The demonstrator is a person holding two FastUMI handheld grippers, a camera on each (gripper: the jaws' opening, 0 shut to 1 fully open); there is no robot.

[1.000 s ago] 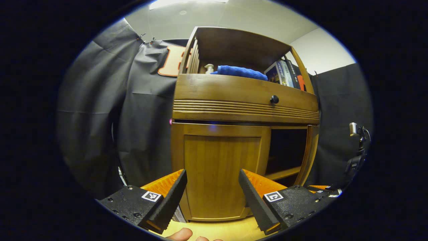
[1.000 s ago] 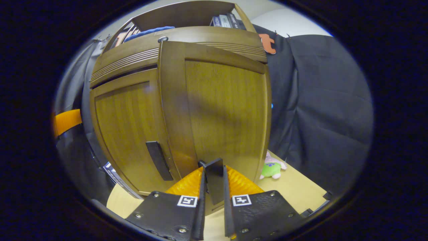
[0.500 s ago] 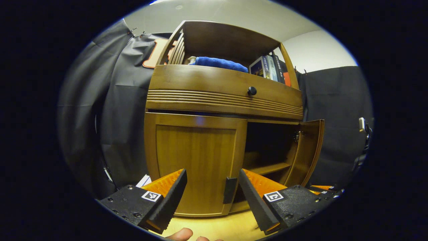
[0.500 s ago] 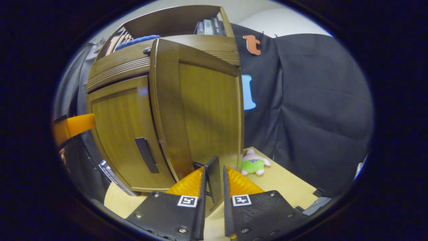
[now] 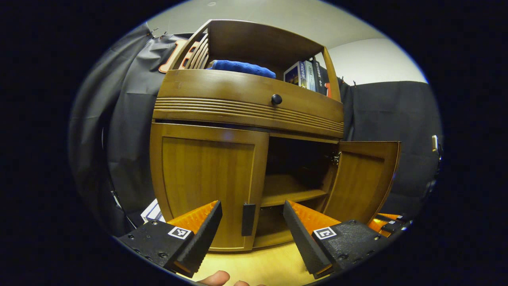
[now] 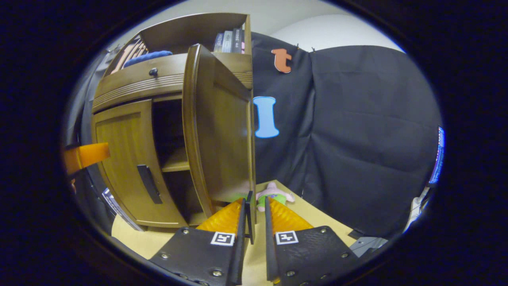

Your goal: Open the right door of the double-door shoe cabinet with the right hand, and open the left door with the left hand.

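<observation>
The wooden shoe cabinet (image 5: 246, 107) stands on the table (image 5: 258, 266); its right door (image 6: 216, 127) hangs wide open, its left door (image 5: 206, 178) is closed. The right gripper (image 6: 253, 222) pinches the right door's handle (image 6: 249, 216). The left gripper (image 5: 252, 234) is spread before the left door's handle (image 5: 248, 219).

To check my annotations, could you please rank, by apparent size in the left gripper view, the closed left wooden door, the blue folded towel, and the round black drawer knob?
1. Closed left wooden door, largest.
2. Blue folded towel.
3. Round black drawer knob, smallest.
</observation>
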